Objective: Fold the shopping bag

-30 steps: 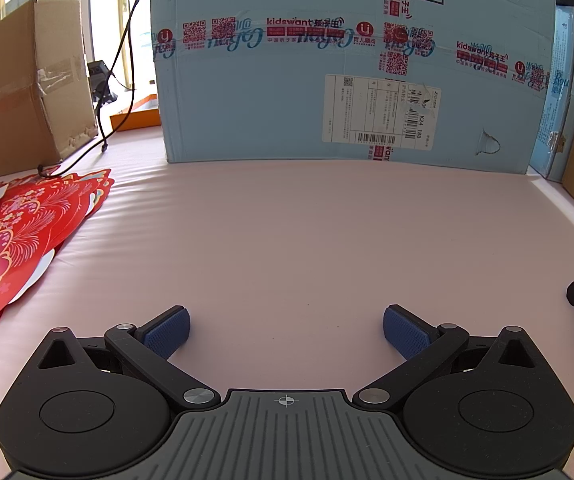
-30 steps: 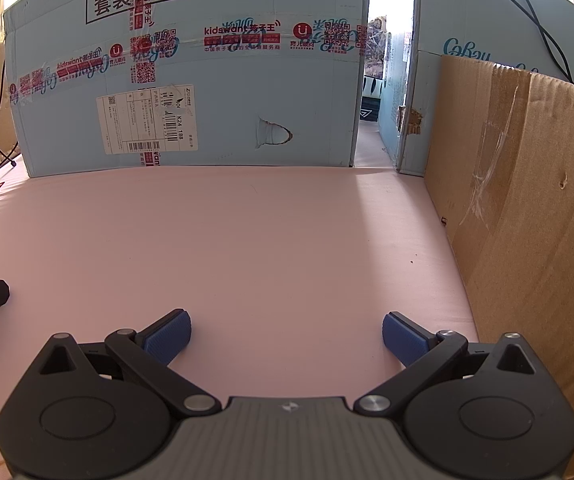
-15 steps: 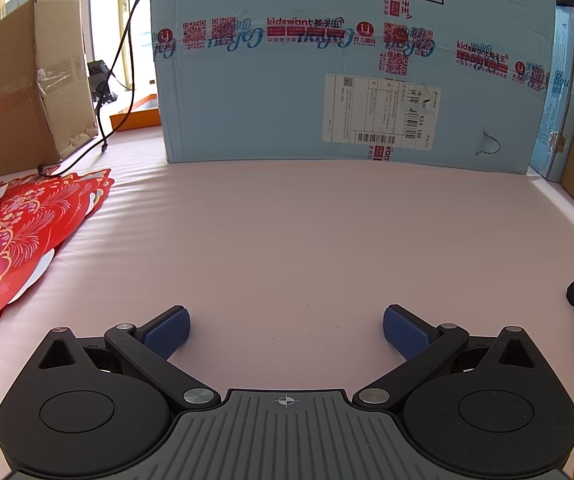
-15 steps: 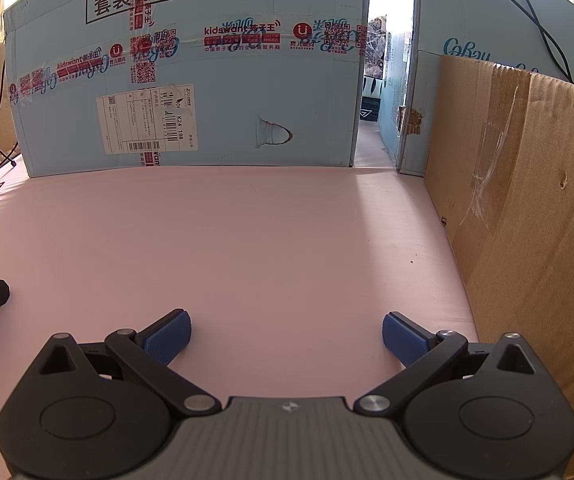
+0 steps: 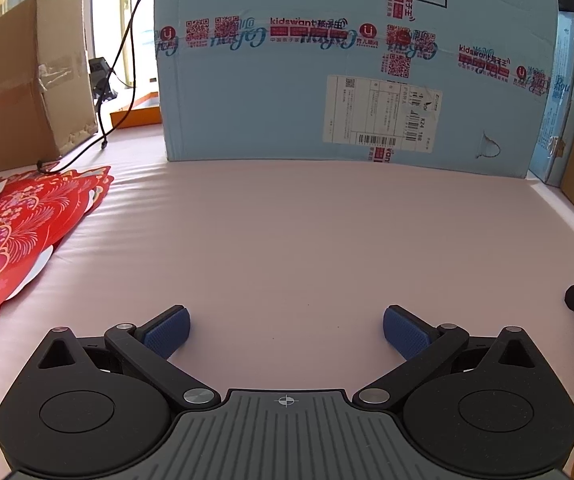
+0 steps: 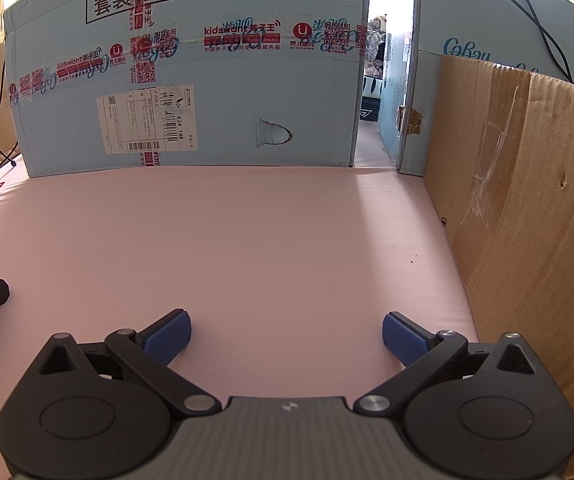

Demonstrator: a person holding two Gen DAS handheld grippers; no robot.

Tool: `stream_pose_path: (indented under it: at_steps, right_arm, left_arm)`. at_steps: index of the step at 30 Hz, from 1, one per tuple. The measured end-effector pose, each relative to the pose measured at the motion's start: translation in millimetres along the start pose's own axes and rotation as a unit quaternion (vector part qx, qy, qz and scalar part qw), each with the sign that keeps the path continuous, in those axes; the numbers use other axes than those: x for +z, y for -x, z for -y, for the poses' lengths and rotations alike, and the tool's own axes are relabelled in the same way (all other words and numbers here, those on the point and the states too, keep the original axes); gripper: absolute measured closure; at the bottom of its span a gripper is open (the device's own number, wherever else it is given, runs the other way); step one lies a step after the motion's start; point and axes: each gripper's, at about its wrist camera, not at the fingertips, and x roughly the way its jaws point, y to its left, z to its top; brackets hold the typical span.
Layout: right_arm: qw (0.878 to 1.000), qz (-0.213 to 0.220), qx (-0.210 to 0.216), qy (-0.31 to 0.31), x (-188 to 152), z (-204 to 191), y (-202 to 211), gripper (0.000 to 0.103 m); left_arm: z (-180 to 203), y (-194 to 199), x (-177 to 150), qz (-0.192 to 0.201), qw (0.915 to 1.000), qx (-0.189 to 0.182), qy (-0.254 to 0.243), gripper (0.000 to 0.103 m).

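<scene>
Both claws, left & right, gaping, empty. Red bags stacked far left; risk: grabbing several layers.

surface: pink padded top | on it: red bags, blue carton, brown boxes, possibly leaning

Large light-blue cardboard box, ahead of the hand-held gripper: boxed black "套装勿拆"; red tape printed "kidswant 孩子王" with QR codes; white shipping label with barcode, "K24 188". Second light-blue cardboard box, right: "Cobou" script, uncertain.
</scene>
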Motion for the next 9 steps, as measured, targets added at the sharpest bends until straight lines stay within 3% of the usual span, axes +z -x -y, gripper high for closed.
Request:
stream_pose_path:
  at_steps: [9]
  right_arm:
    - [1.000,0.000,0.000,0.000,0,0,0,0.000]
  left_arm:
    - [21,5,-3,0.001,1.0000,-0.001,0.002,0.000]
